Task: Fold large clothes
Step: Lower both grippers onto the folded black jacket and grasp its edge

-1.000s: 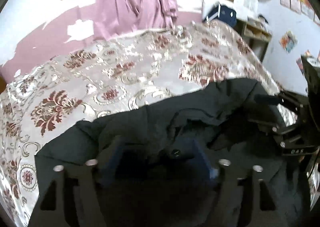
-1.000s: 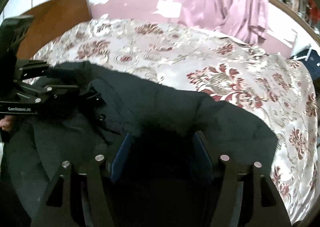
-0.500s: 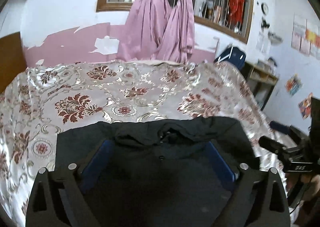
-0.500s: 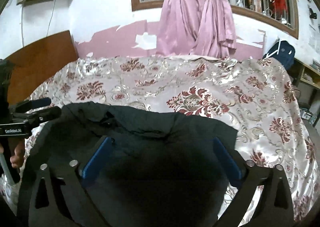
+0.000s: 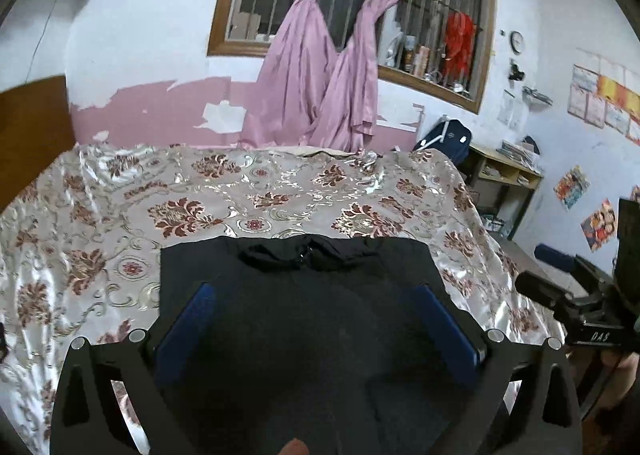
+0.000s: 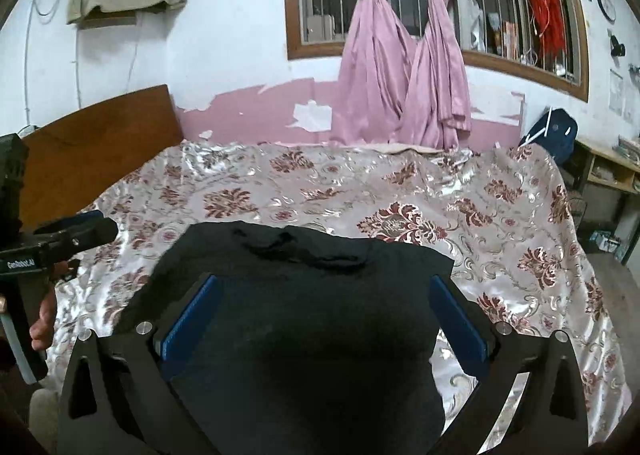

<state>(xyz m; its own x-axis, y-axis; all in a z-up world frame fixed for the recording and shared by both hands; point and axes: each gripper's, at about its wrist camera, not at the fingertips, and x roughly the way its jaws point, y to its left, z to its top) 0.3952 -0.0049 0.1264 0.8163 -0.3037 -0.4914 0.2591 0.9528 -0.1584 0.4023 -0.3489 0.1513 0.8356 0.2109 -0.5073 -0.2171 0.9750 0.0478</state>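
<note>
Both of our hand-held grippers, left (image 5: 316, 331) and right (image 6: 324, 319), gaped wide, holding nothing. Black garment (image 5: 296, 295) lay dead ahead on the bed (image 5: 120, 223), collar farthest, equally near both.

In the left wrist view, the black right claw (image 5: 552, 287) carries white letters reading "DAS" on its body. In the right wrist view, the black left claw (image 6: 76, 233) bears a white label reading roughly "GenRobot.AI".

black garment (image 5: 304, 319) lower part cut off
</note>
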